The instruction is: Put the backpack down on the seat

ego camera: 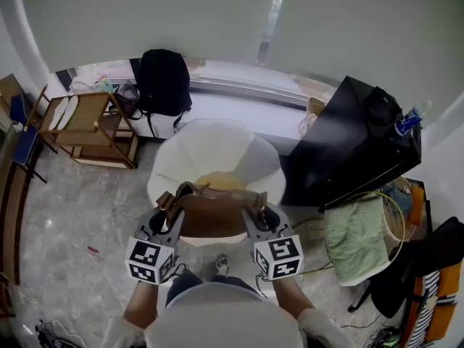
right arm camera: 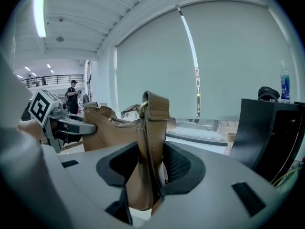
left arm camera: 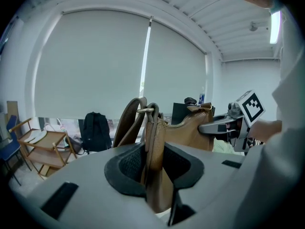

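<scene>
Left gripper (ego camera: pixel 168 212) and right gripper (ego camera: pixel 261 214) clench the backpack (ego camera: pixel 216 210) by its ends, crosswise, top up.

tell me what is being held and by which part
The brown bag, held at both ends: left gripper on its left end, right gripper on its right end.

The left gripper (ego camera: pixel 165 220) and right gripper (ego camera: pixel 264 217) share matte grey bodies with small black rectangular insets. Their pads (left arm camera: pixel 125 168) are black, scalloped and finely textured. Each carries a white cube (ego camera: pixel 150 259) printed with black square markers. Behind the left cube, a white sleeve (ego camera: pixel 119 332) shows. Right of that cube are dark trousers (ego camera: pixel 190 281) and a grey shoe (ego camera: pixel 221 265).
</scene>
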Demonstrator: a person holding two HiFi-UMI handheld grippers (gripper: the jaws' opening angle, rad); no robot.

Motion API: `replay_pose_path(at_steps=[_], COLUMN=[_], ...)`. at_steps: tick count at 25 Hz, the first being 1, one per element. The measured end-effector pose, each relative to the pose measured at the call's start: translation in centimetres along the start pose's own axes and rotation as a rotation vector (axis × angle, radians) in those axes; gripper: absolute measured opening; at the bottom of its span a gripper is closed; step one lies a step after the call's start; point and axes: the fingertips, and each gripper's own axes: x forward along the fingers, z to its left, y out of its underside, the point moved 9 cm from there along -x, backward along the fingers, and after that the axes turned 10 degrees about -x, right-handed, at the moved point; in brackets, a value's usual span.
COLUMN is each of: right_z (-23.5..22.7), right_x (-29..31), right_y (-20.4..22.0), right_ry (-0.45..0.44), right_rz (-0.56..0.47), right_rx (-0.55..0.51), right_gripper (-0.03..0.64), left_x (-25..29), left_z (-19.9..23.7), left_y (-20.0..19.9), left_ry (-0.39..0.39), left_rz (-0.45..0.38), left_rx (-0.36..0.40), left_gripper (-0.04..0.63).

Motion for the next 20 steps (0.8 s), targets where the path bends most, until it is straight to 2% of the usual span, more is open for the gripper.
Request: replay_pose_path(at_steps=[5,10,20], right_z=[-2.3,-2.4,-0.2], right_x=[1.5,3.1,9.3], right_y=[0.3,0.0,-2.9], right_ry=[-0.025,-0.026,0.082], right_rz=[-0.003,0.006,0.030], right_rx=[0.001,0.014,0.060], right_gripper=[0.176,0.176,0.176], left_x=[1.9,3.0,6.0], left_z=[-0.6,0.9,9.0], left_y=[-0.3,-0.9,-4.3], left_ry=[-0.030,-0.017,0.098], left_rz=[-0.008,0.013,0.042], left_rx=[-0.008,-0.011,0.028], left_gripper=[0.109,0.109,0.109])
